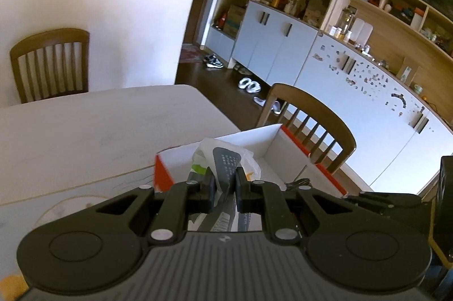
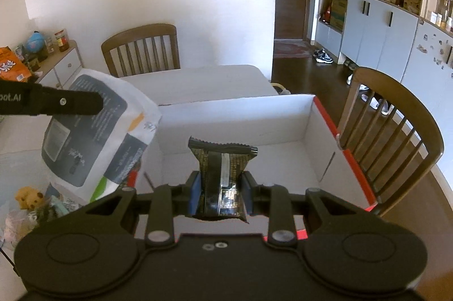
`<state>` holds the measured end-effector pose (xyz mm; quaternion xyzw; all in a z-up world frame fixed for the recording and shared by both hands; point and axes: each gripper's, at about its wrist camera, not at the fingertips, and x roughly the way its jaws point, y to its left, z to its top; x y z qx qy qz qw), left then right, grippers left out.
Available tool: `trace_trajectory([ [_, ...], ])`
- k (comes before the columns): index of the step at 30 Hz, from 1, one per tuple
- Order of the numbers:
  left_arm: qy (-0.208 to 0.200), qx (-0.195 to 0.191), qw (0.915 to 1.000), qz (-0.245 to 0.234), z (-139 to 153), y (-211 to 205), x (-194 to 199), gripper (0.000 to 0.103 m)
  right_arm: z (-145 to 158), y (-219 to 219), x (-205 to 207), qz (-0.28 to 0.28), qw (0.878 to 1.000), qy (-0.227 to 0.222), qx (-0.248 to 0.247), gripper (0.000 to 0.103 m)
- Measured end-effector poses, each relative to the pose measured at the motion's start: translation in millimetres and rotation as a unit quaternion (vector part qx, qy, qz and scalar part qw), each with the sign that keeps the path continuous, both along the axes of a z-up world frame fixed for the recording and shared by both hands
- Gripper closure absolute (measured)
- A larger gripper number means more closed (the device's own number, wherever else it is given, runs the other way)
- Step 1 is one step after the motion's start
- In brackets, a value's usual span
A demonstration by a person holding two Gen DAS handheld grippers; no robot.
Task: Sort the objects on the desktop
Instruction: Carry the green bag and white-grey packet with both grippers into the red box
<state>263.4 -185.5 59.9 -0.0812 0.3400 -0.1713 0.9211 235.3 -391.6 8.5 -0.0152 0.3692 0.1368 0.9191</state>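
Note:
My left gripper is shut on a white and grey tissue pack and holds it above the near left corner of a white cardboard box with red-orange edges. In the right wrist view the same pack hangs at the left of the box, pinched by a left finger. My right gripper is shut on a black and gold snack packet, held upright over the box's near side.
The box stands at the right edge of a white table next to a wooden chair; another chair is at the far side. A plush toy and small items lie at the left. Cabinets line the right wall.

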Motion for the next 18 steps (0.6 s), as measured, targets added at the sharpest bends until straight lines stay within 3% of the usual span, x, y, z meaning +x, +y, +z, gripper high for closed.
trace_trajectory([
  [18, 0.047, 0.058, 0.9962, -0.046, -49.8, -62.4, 51.5, 0.090, -38.6, -31.3, 42.5, -0.011, 0.999, 0.030, -0.025, 0.074],
])
